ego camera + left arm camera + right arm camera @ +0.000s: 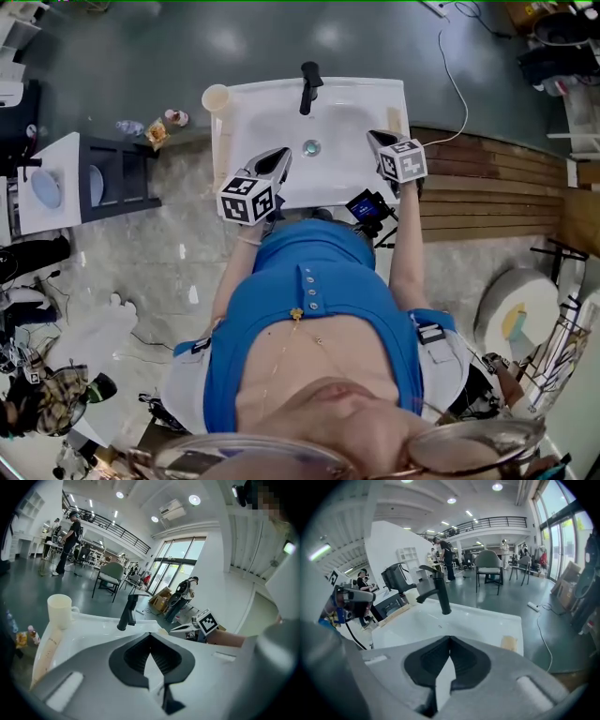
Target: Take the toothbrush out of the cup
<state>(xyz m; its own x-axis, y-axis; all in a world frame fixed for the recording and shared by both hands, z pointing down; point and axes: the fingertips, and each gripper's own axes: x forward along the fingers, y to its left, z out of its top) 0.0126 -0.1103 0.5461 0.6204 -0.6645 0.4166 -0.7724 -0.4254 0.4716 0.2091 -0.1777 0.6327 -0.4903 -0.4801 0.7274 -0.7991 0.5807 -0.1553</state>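
Scene: a person leans over a white sink (272,91) with a tool in each hand; the black faucet (308,86) stands at the basin's 12 o'clock.
Left: the left gripper (150,641) is clenched on nothing and hangs over the basin's 8 o'clock side.
Right: the right gripper (450,641) is also closed and empty, at the basin's 3 o'clock side.
Cup: the cream cup (216,97) stands upright on the sink's 11 o'clock corner, well apart from both tools.
Toothbrush: no toothbrush shows above the cup's rim in any view. A beige strip (47,651) lies on the rim just below the cup, and a beige piece (508,642) lies on the opposite rim. Whether either is the brush cannot be told.
Hazard: the cup sits at the very corner, so a reach with the jaws closed would likely shove it off the edge rather than grip anything. If the brush is already out, a further reach risks only a needless knock.
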